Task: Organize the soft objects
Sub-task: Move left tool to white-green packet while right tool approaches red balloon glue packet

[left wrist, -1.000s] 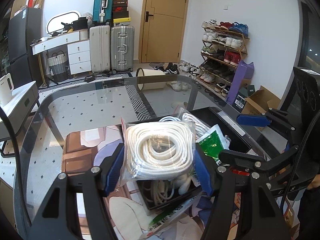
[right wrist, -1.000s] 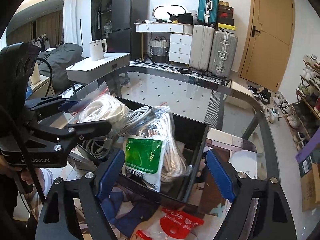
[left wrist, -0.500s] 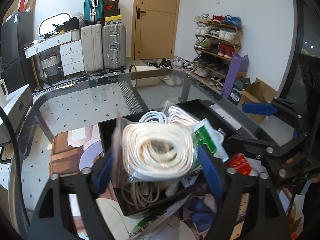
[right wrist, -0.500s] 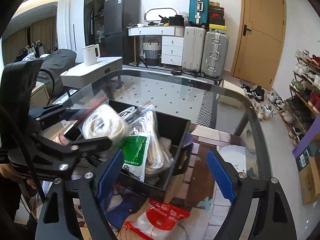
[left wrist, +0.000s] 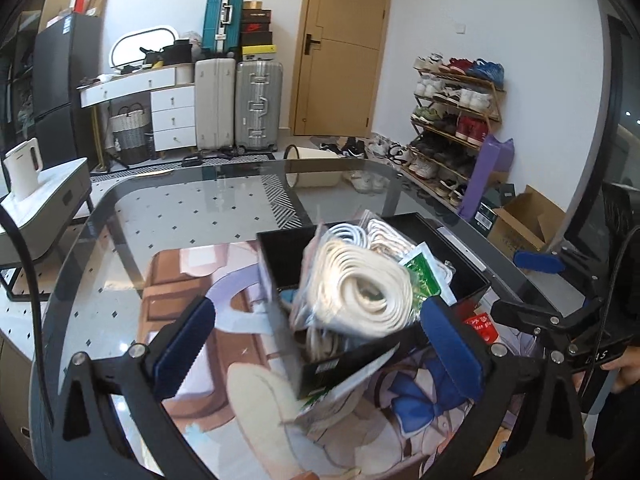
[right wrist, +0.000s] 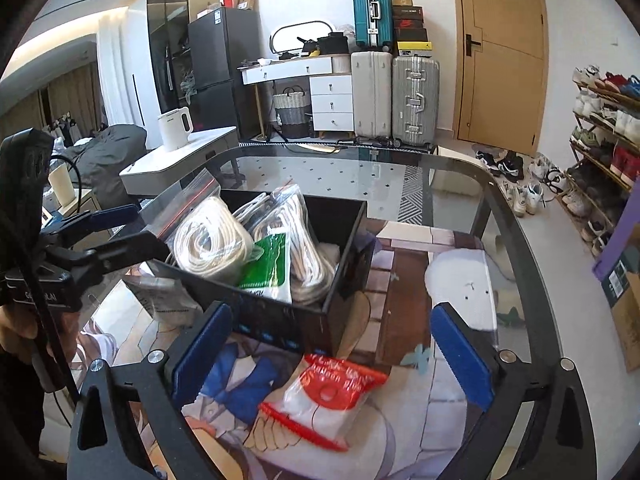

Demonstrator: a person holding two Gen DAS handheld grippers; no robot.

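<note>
A black box (left wrist: 464, 256) on the cartoon mat holds several bagged white ropes. The bagged coil of white rope (left wrist: 360, 292) lies blurred on top of the pile. My left gripper (left wrist: 318, 344) hangs just in front of it, jaws opening wide, pads clear of the bag. A green packet (right wrist: 268, 264) stands in the box (right wrist: 280, 320) beside the rope coil (right wrist: 208, 236). My right gripper (right wrist: 332, 354) is near the box's corner, jaws opening, nothing pressed between its pads. A red-and-white bag (right wrist: 332, 396) lies on the mat below and between its fingers.
The box sits on a glass table (left wrist: 200, 208) with a printed mat (left wrist: 180, 280). A flat green-and-white packet (left wrist: 344, 392) pokes out at the box's front. A clear bag (right wrist: 168, 296) lies left of the box. The right gripper (left wrist: 532, 286) shows right of the box.
The left jaws spread and let go of the rope bag, which dropped onto the pile in the box. Both grippers drew back from the box, and the right jaws widened.
</note>
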